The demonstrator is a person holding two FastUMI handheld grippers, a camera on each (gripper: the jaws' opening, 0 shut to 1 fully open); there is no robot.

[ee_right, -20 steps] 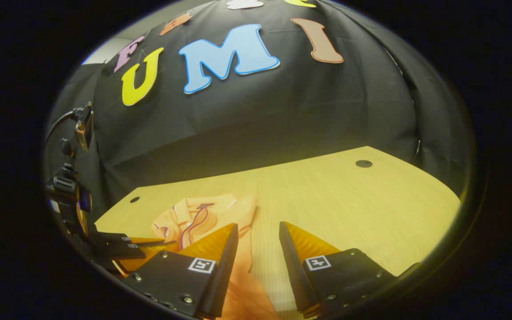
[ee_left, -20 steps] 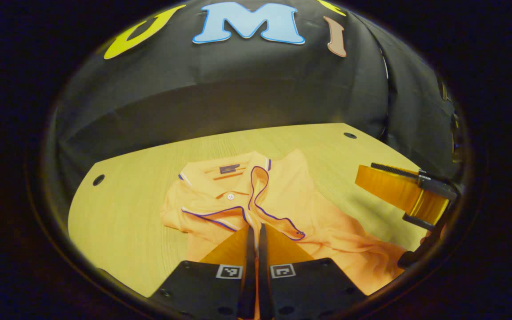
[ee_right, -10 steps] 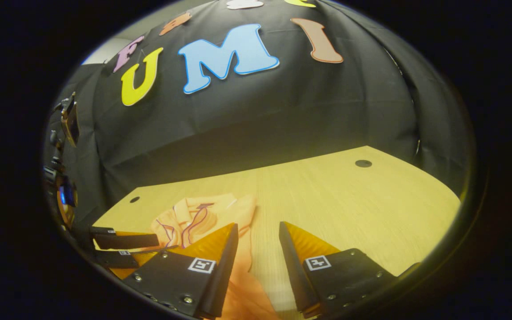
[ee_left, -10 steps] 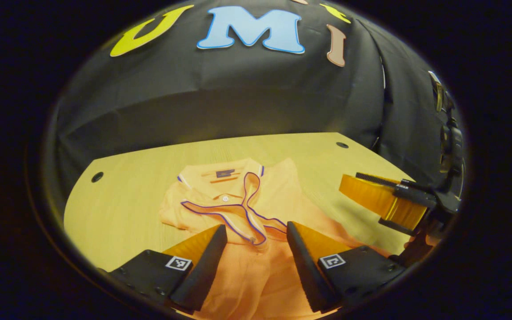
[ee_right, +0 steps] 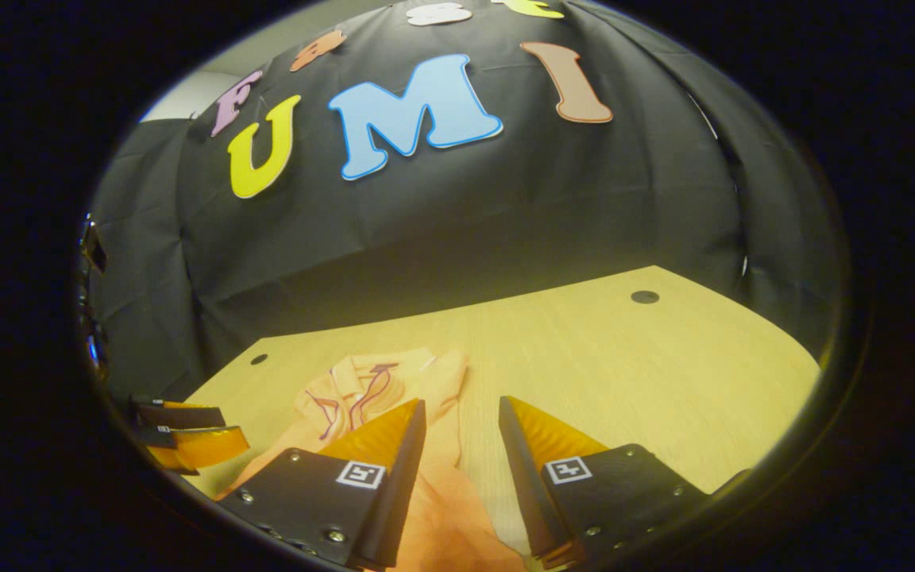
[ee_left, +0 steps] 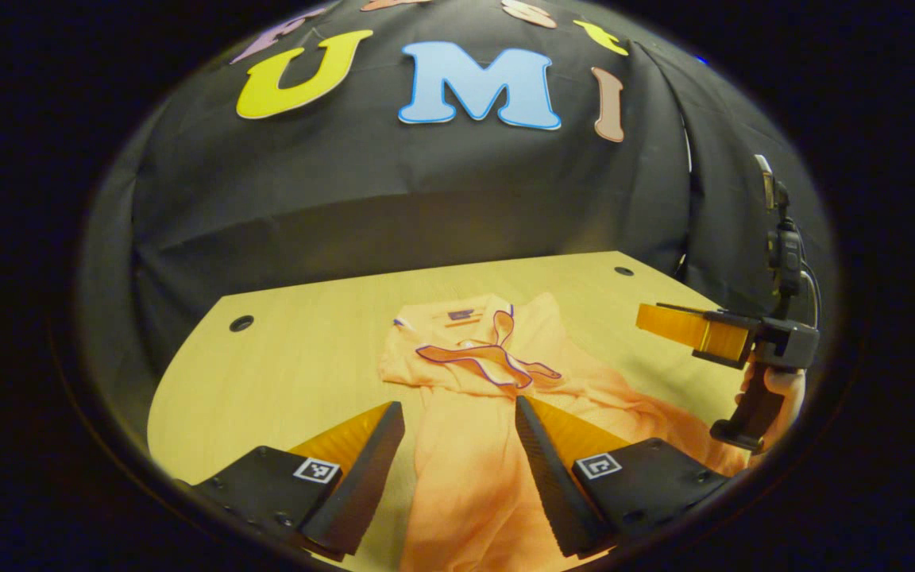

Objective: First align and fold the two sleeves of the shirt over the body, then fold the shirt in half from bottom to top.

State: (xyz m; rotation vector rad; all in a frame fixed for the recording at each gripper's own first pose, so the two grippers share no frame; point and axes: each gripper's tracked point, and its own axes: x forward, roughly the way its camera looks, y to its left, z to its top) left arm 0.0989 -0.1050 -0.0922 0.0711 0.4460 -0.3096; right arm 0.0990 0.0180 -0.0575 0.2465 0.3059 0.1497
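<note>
Your orange polo shirt with blue-piped collar (ee_left: 473, 381) lies rumpled on the pale wooden table (ee_left: 299, 357). Both claws, left gripper (ee_left: 457, 445) and right gripper (ee_right: 461, 445), gape empty (sleeve stage, I'd judge); next, pinch a sleeve.

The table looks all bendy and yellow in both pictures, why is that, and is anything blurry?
Left gripper view: the fisheye lens curves the table edge, and warm light tints the wood yellow; the shirt stays fairly sharp. Right gripper view: the same bending; the shirt looks soft and dim, and the left hand-held gripper sits squashed in the dark edge.
</note>
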